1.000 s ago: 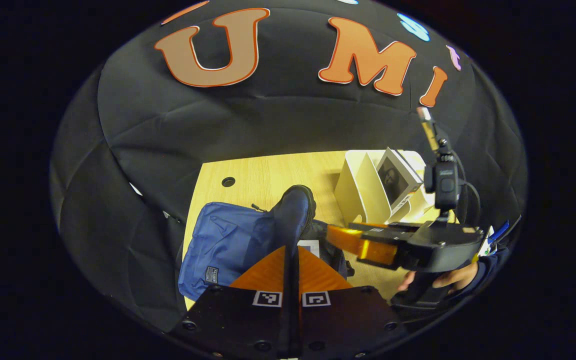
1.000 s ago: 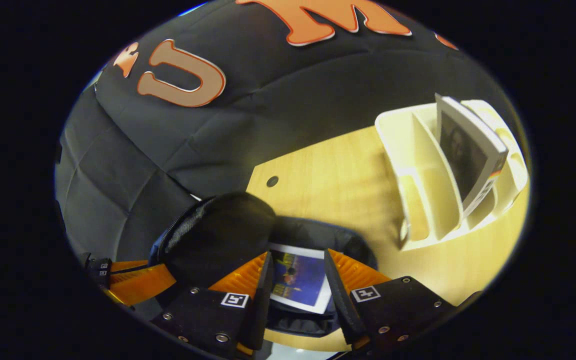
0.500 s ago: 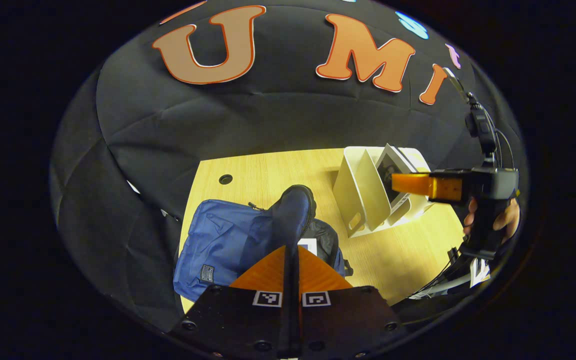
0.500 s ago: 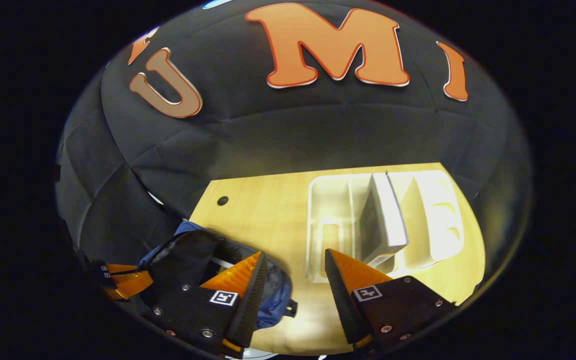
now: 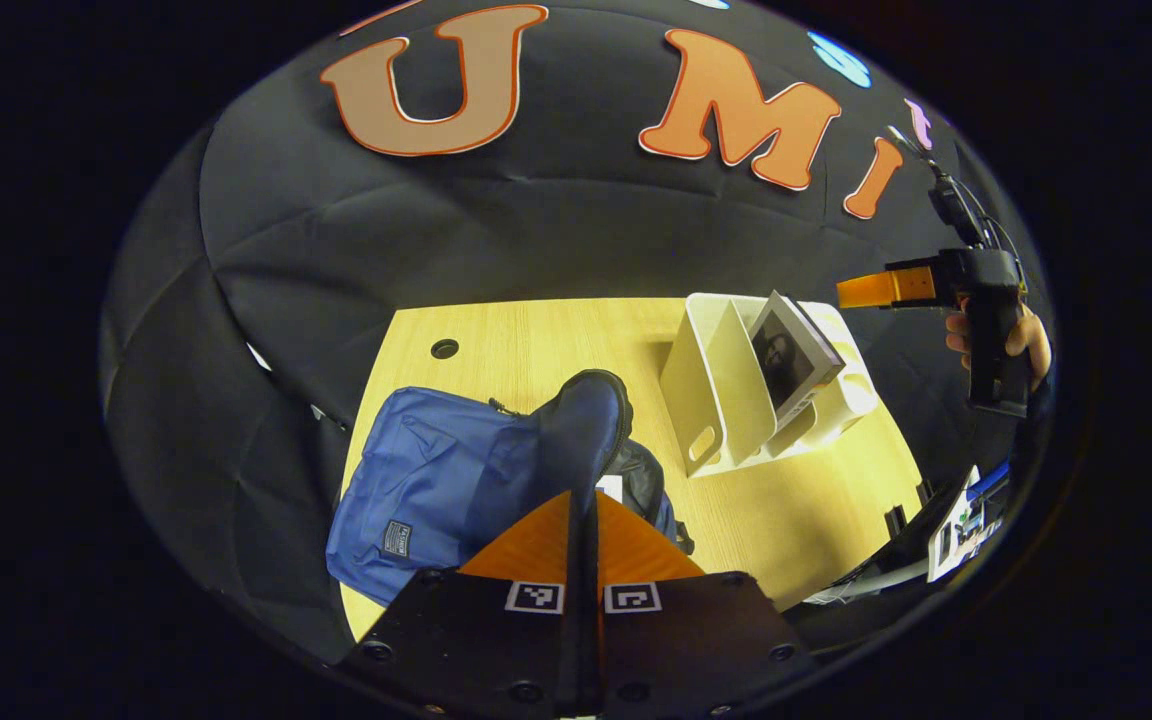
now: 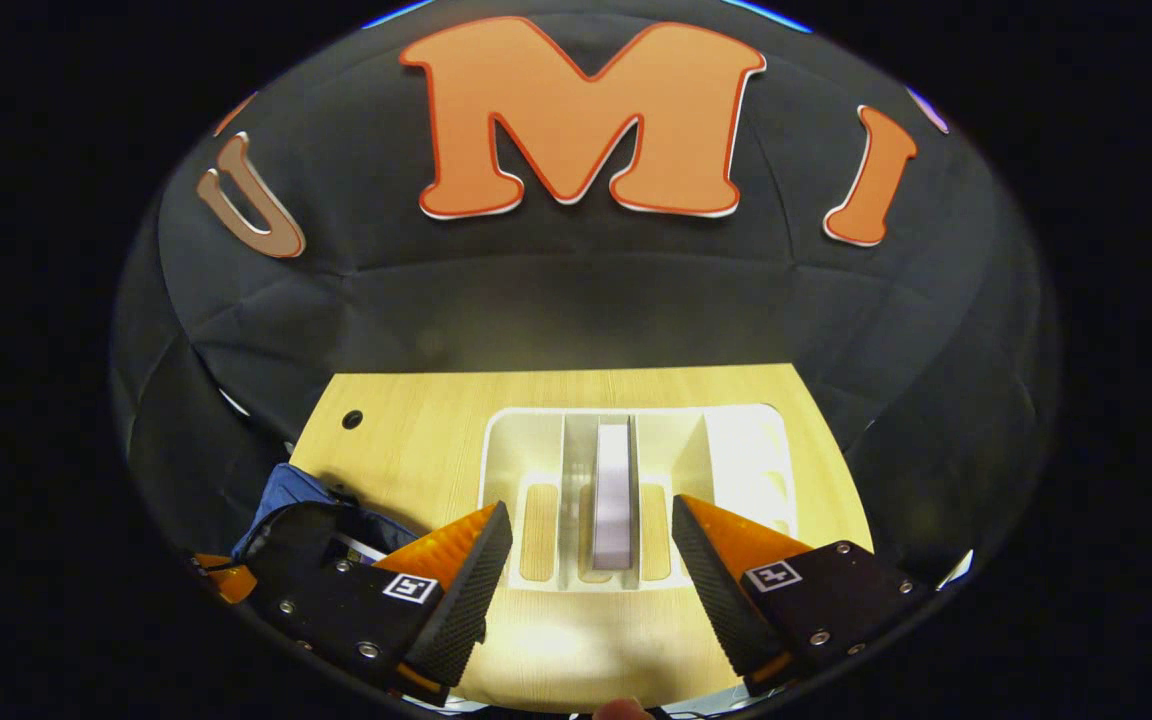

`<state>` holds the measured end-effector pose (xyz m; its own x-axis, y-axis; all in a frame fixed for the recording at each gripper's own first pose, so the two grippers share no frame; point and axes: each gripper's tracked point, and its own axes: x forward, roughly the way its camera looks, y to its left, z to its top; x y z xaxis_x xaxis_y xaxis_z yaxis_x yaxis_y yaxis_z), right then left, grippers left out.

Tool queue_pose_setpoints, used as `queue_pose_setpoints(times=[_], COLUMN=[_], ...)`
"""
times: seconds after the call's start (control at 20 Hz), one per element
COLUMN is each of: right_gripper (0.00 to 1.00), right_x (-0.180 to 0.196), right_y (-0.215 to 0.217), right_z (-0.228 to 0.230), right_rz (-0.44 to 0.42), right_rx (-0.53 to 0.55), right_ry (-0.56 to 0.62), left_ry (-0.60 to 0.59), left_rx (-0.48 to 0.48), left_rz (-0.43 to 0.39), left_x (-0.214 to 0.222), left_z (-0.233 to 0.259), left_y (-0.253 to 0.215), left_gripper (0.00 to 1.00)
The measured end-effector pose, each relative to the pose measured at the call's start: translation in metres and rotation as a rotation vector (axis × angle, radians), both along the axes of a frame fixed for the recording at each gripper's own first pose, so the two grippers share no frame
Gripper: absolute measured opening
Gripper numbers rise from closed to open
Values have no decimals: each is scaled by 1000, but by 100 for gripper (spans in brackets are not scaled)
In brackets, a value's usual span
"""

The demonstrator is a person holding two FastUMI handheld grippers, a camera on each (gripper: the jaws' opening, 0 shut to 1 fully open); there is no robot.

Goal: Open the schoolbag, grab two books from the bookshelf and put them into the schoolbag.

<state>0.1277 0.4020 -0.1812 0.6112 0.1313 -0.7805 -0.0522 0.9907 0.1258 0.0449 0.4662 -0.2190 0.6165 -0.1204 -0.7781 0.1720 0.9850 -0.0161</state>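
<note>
A second ago the right gripper (image 6: pixel 591 545) hung over the open schoolbag (image 5: pixel 436 480) with a book showing between its fingers inside the bag; half a second ago it had swung toward the bookshelf (image 6: pixel 636 440). Now it faces the bookshelf squarely, jaws spread wide and empty, with the remaining book (image 6: pixel 613 495) standing in the middle slot and lined up in the gap between the fingers. That suggests the first book is already delivered and the second pick is about to begin.

The left gripper (image 5: pixel 584 540) has hardly moved: its jaws stay clenched on the raised dark flap of the schoolbag, holding the mouth open on the tabletop (image 5: pixel 536 340).

The right gripper view gives the book edge-on, upright between dividers, with empty slots on both sides. The left gripper view shows what that hides: the book's dark cover leaning in the bookshelf, the right gripper held high beyond and to the side of it in a hand (image 5: pixel 1021 340), and a sliver of the first book (image 5: pixel 611 487) inside the bag just past the flap.
</note>
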Motion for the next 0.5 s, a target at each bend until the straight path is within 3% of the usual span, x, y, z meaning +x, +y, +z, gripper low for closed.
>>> queue_pose_setpoints(times=[0.35, 0.5], right_gripper=[95, 95], right_x=[13, 24], right_y=[-15, -14], right_z=[-42, -62], right_rz=[-21, 16], right_rx=[25, -5], right_ry=[178, 212], left_ry=[11, 14], left_rx=[-28, -37], left_rz=[7, 3], left_x=[-5, -4], left_z=[-9, -12], left_y=[-1, -4], left_gripper=[0, 1])
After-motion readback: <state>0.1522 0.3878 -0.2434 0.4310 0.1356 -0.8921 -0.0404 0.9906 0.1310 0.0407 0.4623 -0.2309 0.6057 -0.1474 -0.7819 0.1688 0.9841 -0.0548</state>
